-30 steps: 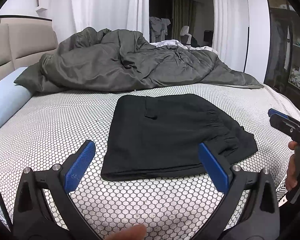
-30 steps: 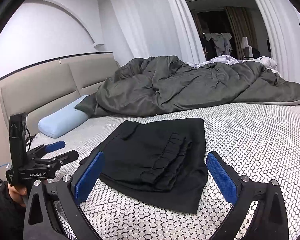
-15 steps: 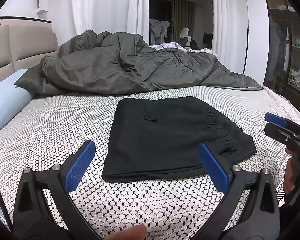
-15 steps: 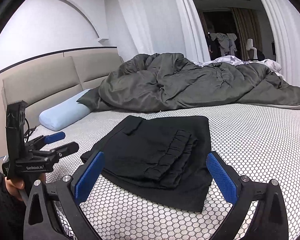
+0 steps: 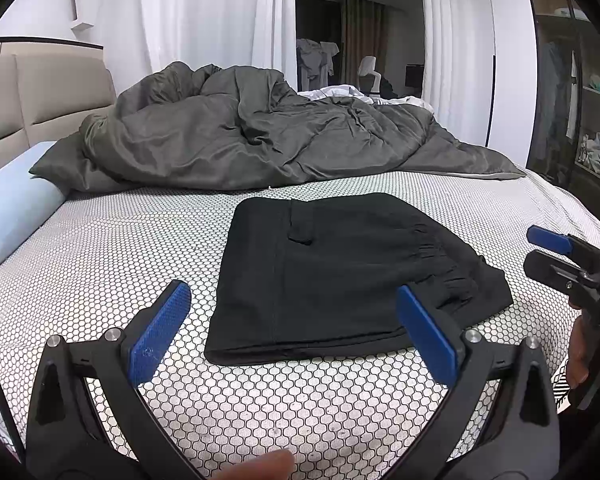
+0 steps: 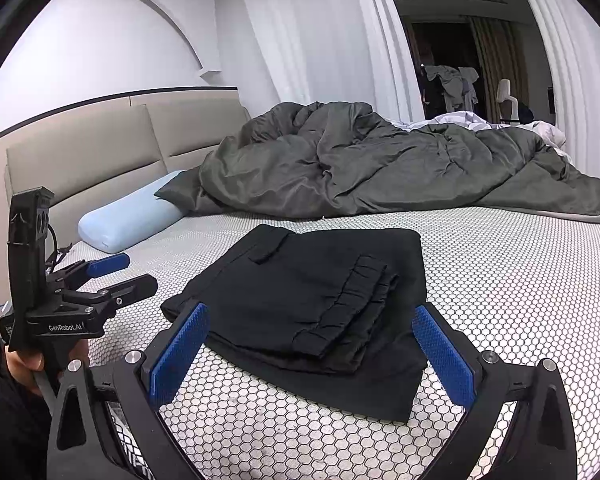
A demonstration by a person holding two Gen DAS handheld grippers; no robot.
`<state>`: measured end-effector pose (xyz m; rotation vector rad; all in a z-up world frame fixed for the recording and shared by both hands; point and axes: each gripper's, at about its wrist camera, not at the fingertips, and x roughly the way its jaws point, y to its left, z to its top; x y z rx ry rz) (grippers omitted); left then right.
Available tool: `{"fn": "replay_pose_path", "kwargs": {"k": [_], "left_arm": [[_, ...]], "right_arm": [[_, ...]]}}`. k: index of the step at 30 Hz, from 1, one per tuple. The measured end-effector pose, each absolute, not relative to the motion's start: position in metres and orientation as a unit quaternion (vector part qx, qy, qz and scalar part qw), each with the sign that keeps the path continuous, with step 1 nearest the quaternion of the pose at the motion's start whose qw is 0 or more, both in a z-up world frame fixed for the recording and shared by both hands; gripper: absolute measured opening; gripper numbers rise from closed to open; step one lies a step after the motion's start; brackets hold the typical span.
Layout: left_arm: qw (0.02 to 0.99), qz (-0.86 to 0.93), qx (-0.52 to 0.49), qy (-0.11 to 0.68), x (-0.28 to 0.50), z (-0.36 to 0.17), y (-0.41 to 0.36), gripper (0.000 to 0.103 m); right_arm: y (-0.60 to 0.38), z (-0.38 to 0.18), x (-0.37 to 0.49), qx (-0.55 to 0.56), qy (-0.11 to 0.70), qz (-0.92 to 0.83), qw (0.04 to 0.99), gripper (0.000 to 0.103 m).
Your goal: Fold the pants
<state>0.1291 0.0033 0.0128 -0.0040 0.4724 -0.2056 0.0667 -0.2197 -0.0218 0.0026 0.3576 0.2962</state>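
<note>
Just ahead of both grippers, on the honeycomb-patterned bed cover (image 5: 100, 264): black pants (image 5: 340, 276), folded into a compact, several-layered rectangle, gathered cuffs stacked on top toward the right gripper's side. Edges fairly square; lowest layer jutting out slightly under the cuffs. Folding judged essentially complete; at most a final tidying or squaring left.

Left gripper (image 5: 296, 332): spread wide, nothing held, clear of the cloth. Right gripper (image 6: 312, 344): likewise wide open, empty, hovering short of the near edge.

Beyond the pants: crumpled grey duvet (image 6: 380, 168), well apart. Off to the left gripper's far side: pale blue pillow (image 5: 12, 208). No obstruction noted between grippers and garment.
</note>
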Motion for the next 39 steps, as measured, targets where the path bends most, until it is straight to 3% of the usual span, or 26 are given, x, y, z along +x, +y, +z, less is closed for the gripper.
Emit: {"fn": "replay_pose_path", "kwargs": {"k": [39], "left_arm": [[0.966, -0.114, 0.006, 0.232, 0.134, 0.013, 0.017, 0.102]], "right_arm": [[-0.219, -0.024, 0.067, -0.004, 0.182, 0.147, 0.972, 0.103]]}}
